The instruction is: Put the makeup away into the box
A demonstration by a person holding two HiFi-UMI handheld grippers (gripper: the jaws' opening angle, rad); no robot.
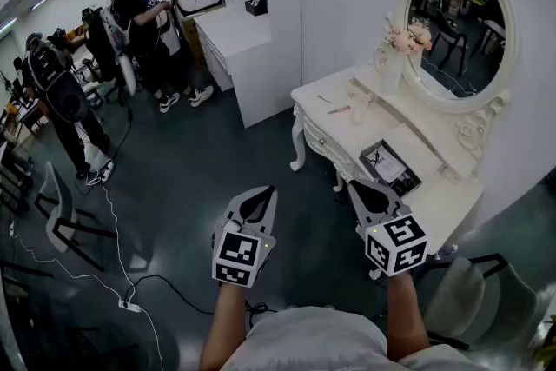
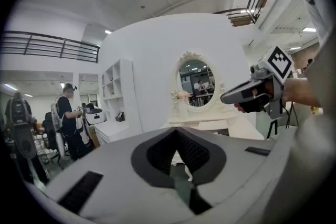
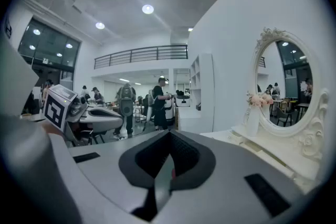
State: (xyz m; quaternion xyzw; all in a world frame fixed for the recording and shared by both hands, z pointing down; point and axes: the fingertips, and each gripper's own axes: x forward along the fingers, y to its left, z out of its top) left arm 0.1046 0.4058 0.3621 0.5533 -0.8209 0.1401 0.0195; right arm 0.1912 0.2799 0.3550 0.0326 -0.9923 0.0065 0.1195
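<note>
A white dressing table (image 1: 334, 122) with an oval mirror (image 1: 460, 26) stands ahead and to the right. On its top sits an open dark box (image 1: 389, 162) with small items inside. Farther back on the top lie a thin pink makeup stick (image 1: 339, 109) and a small white item (image 1: 360, 100). My left gripper (image 1: 258, 197) hangs over the floor, short of the table, shut and empty. My right gripper (image 1: 369, 194) is level with it, close to the table's front edge near the box, also shut and empty. The left gripper view shows the table (image 2: 210, 122) beyond the shut jaws.
A vase of pink flowers (image 1: 401, 43) stands by the mirror. A white shelf unit with a counter (image 1: 239, 39) is behind the table. Two people (image 1: 139, 22) (image 1: 56, 91) stand at the upper left. Chairs (image 1: 61, 213) and a floor cable (image 1: 122, 274) lie left; a stool (image 1: 473, 291) is at lower right.
</note>
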